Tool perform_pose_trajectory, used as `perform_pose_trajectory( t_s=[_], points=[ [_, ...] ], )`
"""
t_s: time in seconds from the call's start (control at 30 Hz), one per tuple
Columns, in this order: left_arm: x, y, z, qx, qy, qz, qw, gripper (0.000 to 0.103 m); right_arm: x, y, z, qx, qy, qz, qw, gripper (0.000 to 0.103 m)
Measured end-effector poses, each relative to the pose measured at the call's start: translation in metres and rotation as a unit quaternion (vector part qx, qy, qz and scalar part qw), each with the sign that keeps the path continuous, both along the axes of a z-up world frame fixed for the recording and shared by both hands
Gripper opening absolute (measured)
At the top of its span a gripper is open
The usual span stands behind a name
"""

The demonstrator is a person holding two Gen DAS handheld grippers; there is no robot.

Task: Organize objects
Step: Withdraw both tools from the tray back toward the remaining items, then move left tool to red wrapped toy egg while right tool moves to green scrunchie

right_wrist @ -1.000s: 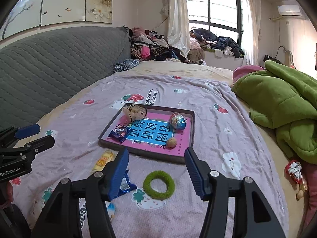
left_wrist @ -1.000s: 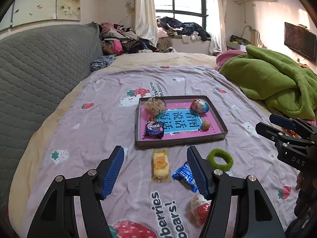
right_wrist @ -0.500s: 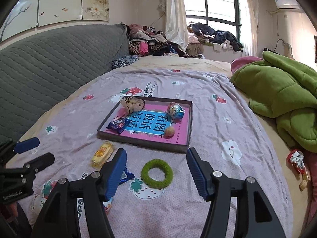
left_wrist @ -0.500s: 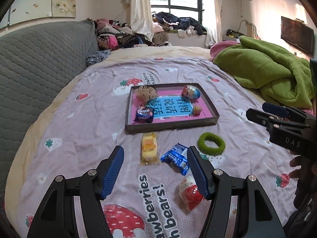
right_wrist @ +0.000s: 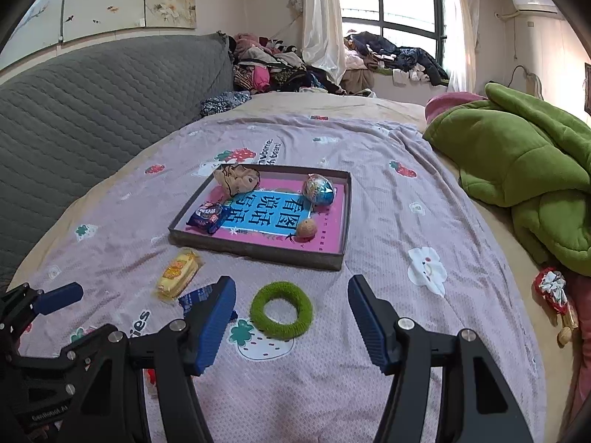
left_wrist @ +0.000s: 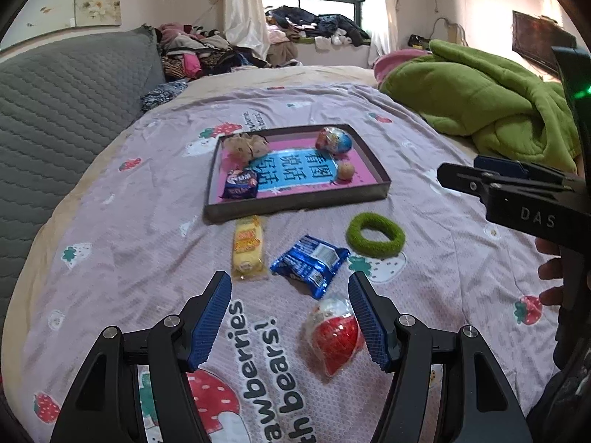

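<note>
Blue-padded fingers (left_wrist: 212, 321) of the left gripper (left_wrist: 290, 317) stand spread and empty over a bed, the foil-wrapped red egg (left_wrist: 334, 334) lying just inside the right-hand pad. The right gripper (right_wrist: 291, 317) is likewise released, holding nothing, its span framing the green fuzzy ring (right_wrist: 281, 310). The egg looks light, with a slick, crinkly wrap and probably a thin shell, so a gentle squeeze across its widest middle seems safest. The ring appears soft and squashy, easy to pinch through one side. Beyond lie a blue snack packet (left_wrist: 310, 264) and a yellow wrapped cake (left_wrist: 248, 247), both likely light and crushable. Farther off, the shallow box tray (left_wrist: 384, 186) bears large Chinese characters on its blue panel. The bedsheet (left_wrist: 110, 229) reads "berries" and "bears!"; the right gripper's body shows "DAS".
</note>
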State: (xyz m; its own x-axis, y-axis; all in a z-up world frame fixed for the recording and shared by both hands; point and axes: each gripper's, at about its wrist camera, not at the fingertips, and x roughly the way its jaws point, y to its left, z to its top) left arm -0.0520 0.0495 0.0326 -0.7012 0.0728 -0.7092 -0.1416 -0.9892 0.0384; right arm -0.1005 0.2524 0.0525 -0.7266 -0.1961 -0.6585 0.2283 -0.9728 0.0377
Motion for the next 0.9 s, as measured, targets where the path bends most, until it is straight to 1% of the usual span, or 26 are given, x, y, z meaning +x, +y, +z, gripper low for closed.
perform_pose_trajectory(
  t_s=[0.2, 0.4, 0.57, 0.9],
  points=[
    [0.0, 0.004, -0.01, 0.002, -0.01, -0.005, 0.9999, 0.067, -0.007, 0.001, -0.016, 0.007, -0.018, -0.002, 1.0, 0.063],
    [0.001, 0.006, -0.022, 0.004, -0.019, -0.009, 0.9998, 0.067, -0.018, 0.002, -0.039, 0.016, -0.046, -0.008, 0.999, 0.063],
    [-0.001, 0.009, -0.032, 0.005, -0.027, -0.016, 0.9995, 0.067, -0.026, 0.002, -0.054, 0.021, -0.06, -0.012, 0.998, 0.063],
    [-0.003, 0.012, -0.049, 0.011, -0.042, -0.023, 0.9988, 0.067, -0.036, 0.0, -0.071, 0.026, -0.079, -0.015, 0.996, 0.063]
  ],
)
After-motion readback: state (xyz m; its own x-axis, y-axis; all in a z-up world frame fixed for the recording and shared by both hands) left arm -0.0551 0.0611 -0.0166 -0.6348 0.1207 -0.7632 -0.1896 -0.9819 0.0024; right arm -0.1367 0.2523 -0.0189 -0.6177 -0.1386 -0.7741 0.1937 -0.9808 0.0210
